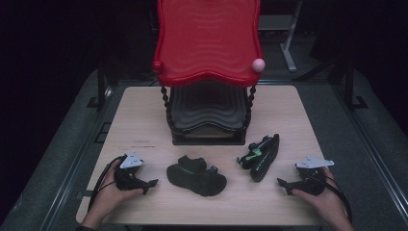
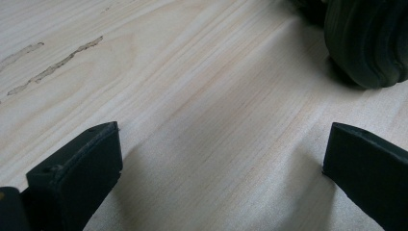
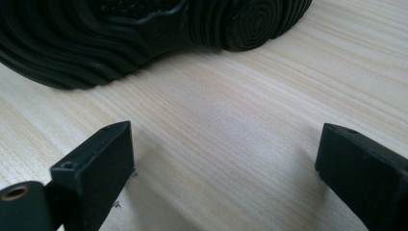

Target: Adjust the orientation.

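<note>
On the worktop (image 1: 144, 110), taken left to right, we list first the left hand (image 1: 107, 192) near the front left corner, holding the left gripper (image 1: 150, 185); in the left gripper view (image 2: 221, 159) its jaws stand wide apart over bare wood, holding nothing, pointed toward the middle of the worktop. Next, at front centre, we note the left sandal (image 1: 196, 175), dark, lying sole down with its straps up, near the left gripper but apart from it; its ribbed edge shows at the top right of the left gripper view (image 2: 368, 41). Behind it, along the middle of the back edge, we record a rack (image 1: 208, 115) with beaded black posts, carrying a red tray (image 1: 208, 41) on top and a dark tray (image 1: 207, 108) below; a pink ball (image 1: 259, 64) sits at the red tray's front right corner. Right of centre we list the right sandal (image 1: 262, 153), tipped on its side with green trim showing, its ribbed sole (image 3: 144, 33) facing the right gripper. Last, near the front right corner, the right hand (image 1: 327, 199) holds the right gripper (image 1: 284, 185), jaws likewise spread and empty (image 3: 223, 163), close to the right sandal without touching it.
</note>
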A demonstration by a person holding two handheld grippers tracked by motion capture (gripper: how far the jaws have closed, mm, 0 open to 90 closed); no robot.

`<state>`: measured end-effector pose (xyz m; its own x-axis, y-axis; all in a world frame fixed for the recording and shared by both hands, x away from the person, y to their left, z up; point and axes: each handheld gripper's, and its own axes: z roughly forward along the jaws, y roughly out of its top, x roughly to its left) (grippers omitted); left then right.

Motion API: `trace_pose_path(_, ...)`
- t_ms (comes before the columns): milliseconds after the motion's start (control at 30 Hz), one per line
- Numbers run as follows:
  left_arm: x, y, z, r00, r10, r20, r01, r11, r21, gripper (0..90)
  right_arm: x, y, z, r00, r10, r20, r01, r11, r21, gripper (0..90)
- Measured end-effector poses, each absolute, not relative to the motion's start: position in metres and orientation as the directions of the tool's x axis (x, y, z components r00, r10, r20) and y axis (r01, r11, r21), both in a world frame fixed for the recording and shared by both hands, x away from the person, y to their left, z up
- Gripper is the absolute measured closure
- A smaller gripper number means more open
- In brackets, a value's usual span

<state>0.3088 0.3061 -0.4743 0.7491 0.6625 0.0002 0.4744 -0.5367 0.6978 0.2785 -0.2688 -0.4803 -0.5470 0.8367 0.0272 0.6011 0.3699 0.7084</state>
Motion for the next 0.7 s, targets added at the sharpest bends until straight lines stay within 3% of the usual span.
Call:
trace_pose_path(233,0.308,0.307,-0.472,0.749,0.663,-0.002,0.481,-0.542,0.689,0.2,0.278,-0.269,-0.48,-0.545,0.838,0.027,0.602,0.368,0.708,5.6)
trace_pose_path(700,0.299,0.315,-0.453,0.784,0.613,-0.099,0.492,-0.516,0.701,58.4,0.278,-0.269,-0.48,-0.544,0.838,0.027,0.602,0.368,0.709,6.1)
